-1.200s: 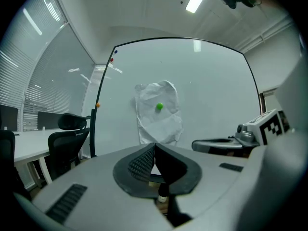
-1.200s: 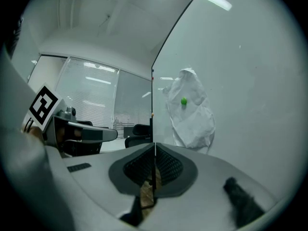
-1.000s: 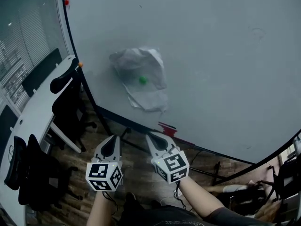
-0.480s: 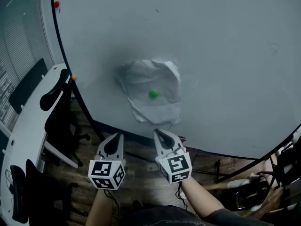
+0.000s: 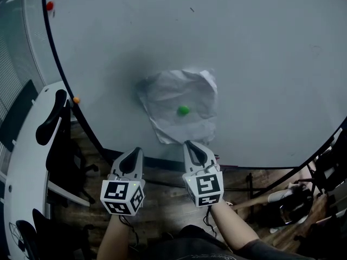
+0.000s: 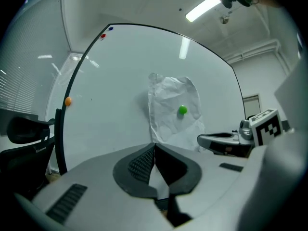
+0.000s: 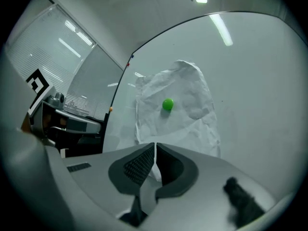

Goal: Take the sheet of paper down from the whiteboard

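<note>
Paper sheet [image 5: 162, 99]: white and heavily creased, lying against the whiteboard [image 5: 260, 64]. In the head view it is low on the board and a little left of the middle. Its edges are wrinkled and uneven.
Green magnet [image 5: 183, 110]: small and round, near the middle of the sheet, pinning it to the board.
Right tongs [image 5: 191, 145]: pointed at the board, with the tip just under the sheet's lower edge in the head view. Whether the tip touches the paper cannot be told. The jaws are drawn together to a thin slit and grip nothing. In the right gripper view, the bottom of the sheet shows just beyond the tips.
Left tongs [image 5: 135, 151]: beside the right tongs, on their left. The tip is below and to the left of the sheet, apart from it. The jaws are pressed together and empty.
Right forearm [image 5: 233, 229]: bare, reaching in from the bottom edge behind the marker cube.
Whiteboard: pale grey with a dark frame and a small dark mark [image 5: 191, 9] near the top.
Other magnets: a red magnet [image 5: 50, 6] sits at the upper left corner. In the left gripper view a blue magnet [image 6: 111, 29] is just beside it. An orange magnet [image 5: 76, 99] sits by the left frame edge.
Counter [image 5: 21, 161]: white, to the left of the board, with a black chair [image 5: 51, 118] against it.
Floor [image 5: 162, 194]: dark wooden planks under the board and the tongs.
</note>
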Demonstrator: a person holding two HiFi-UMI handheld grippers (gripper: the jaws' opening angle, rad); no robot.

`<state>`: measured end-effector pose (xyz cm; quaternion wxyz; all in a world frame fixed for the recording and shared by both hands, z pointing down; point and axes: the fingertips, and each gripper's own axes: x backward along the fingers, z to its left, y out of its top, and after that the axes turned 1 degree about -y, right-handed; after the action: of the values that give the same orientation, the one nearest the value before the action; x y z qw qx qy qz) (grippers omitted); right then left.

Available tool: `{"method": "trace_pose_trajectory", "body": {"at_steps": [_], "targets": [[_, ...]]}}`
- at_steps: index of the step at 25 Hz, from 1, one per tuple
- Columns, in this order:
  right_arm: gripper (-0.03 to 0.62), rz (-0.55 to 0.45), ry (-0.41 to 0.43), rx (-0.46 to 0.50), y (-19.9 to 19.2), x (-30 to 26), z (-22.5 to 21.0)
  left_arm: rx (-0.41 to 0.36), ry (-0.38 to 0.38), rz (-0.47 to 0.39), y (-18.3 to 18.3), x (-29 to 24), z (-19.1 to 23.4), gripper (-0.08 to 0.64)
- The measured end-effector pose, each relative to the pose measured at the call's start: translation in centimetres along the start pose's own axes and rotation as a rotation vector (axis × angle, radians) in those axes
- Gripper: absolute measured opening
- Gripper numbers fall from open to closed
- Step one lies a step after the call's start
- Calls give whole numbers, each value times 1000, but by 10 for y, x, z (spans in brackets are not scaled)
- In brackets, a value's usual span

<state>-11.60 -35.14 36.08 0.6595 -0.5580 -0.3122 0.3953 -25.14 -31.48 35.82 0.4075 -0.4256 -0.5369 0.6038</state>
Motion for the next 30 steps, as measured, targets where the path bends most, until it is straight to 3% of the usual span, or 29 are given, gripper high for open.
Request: {"method": "trace_pose_trajectory", "body": {"at_steps": [16,20,30], "targets": [[28,-91,-229,235,62,-16,-10,-8,-88,-30,16,-21,11,15],[105,-109,-257,275,75,-26,-13,-5,-85,-33,16,-25,16,15],[132,-113,-337,353,88,-45,-24,-9,-80,-46,21,-36,18,15]]}}
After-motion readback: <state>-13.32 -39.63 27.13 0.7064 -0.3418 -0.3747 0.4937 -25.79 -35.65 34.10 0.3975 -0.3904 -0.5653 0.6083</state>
